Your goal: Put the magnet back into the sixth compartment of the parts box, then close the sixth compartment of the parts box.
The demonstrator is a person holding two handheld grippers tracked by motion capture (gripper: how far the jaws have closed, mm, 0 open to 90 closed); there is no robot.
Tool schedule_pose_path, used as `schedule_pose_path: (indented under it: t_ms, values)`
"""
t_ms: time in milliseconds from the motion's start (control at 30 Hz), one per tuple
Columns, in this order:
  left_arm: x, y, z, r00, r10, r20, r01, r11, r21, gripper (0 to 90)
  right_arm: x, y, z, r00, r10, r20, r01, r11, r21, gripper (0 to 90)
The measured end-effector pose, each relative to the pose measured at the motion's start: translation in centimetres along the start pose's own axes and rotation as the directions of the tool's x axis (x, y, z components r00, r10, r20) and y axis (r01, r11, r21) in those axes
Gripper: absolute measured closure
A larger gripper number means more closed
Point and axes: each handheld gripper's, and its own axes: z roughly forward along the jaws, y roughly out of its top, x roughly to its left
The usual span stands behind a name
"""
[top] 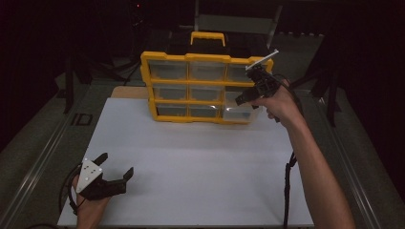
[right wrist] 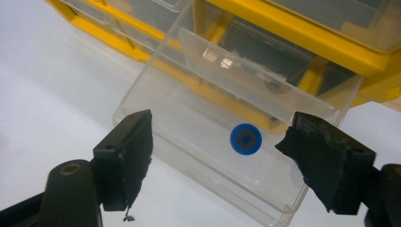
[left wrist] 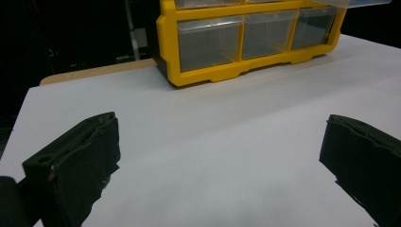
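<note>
Small blue round ring with dark centre (right wrist: 246, 139) lying in pulled-out clear plastic drawer (right wrist: 189, 142) of yellow-framed organiser (top: 167, 59), right gripper (right wrist: 220, 142) jaws wide apart above it, holding nothing, left gripper (top: 117, 167) open, empty, on white tabletop (top: 200, 162).

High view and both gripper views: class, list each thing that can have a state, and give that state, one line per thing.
Yellow drawer organizer: upright on the table, one drawer out.
Clear drawer: pulled out, open on top.
Blue ring: lying flat in the clear drawer.
Left tongs: open, holding nothing, low over the table.
Right tongs: open above the clear drawer, holding nothing.
</note>
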Motion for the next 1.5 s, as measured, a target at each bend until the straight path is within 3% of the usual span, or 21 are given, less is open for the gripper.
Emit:
schedule_pose_path:
  t_ms: [933,1500]
  values:
    - [0.0,0.0,0.2,1.0,0.001,0.005,-0.001,1.0,0.005,0.0,2.3,-1.3,-1.5,0.9909,-0.133,-0.016,0.133,0.991,-0.018,24.7]
    - [0.0,0.0,0.1,1.0,0.002,0.002,-0.002,1.0,0.004,0.0,2.7,-2.5,-1.9,0.987,-0.16,-0.017,0.159,0.987,-0.019,24.8]
